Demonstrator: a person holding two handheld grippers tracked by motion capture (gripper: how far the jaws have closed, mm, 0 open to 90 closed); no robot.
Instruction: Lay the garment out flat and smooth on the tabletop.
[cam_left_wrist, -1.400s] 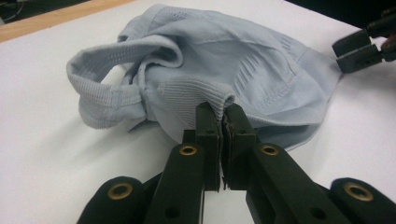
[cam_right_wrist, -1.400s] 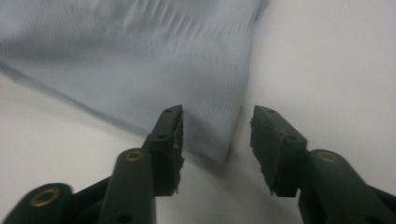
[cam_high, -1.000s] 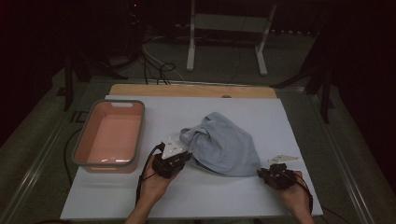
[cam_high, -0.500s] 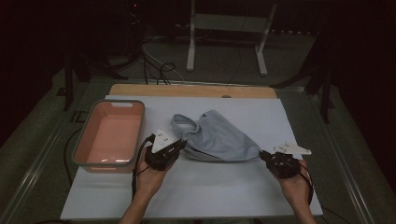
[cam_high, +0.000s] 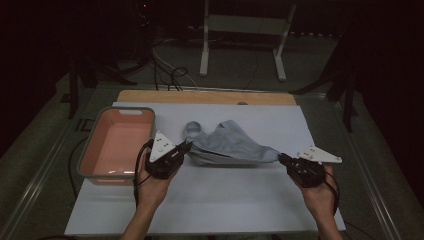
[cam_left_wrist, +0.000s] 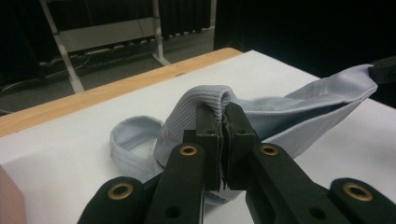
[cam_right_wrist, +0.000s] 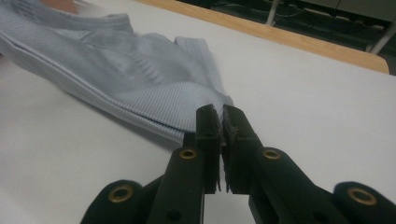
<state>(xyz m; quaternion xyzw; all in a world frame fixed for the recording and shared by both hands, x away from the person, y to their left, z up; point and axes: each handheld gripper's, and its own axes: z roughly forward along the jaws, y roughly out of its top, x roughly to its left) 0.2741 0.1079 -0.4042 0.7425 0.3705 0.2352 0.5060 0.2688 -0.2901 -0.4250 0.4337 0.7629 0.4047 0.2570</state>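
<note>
left gripper (cam_high: 186, 146): jaws pinched tight on one end of the shirt (cam_high: 232, 146) | right gripper (cam_high: 281, 158): jaws pinched tight on the other end | shirt: middle of the frame, pulled out between them over the white table (cam_high: 225, 195) | pink tub (cam_high: 120, 142): left of the frame

You have one grey garment (cam_high: 232, 146) on the counter (cam_high: 235, 200), one pink tub (cam_high: 118, 144) at its left side, and two tools: the left tool (cam_high: 186, 146) and the right tool (cam_high: 282, 159).
</note>
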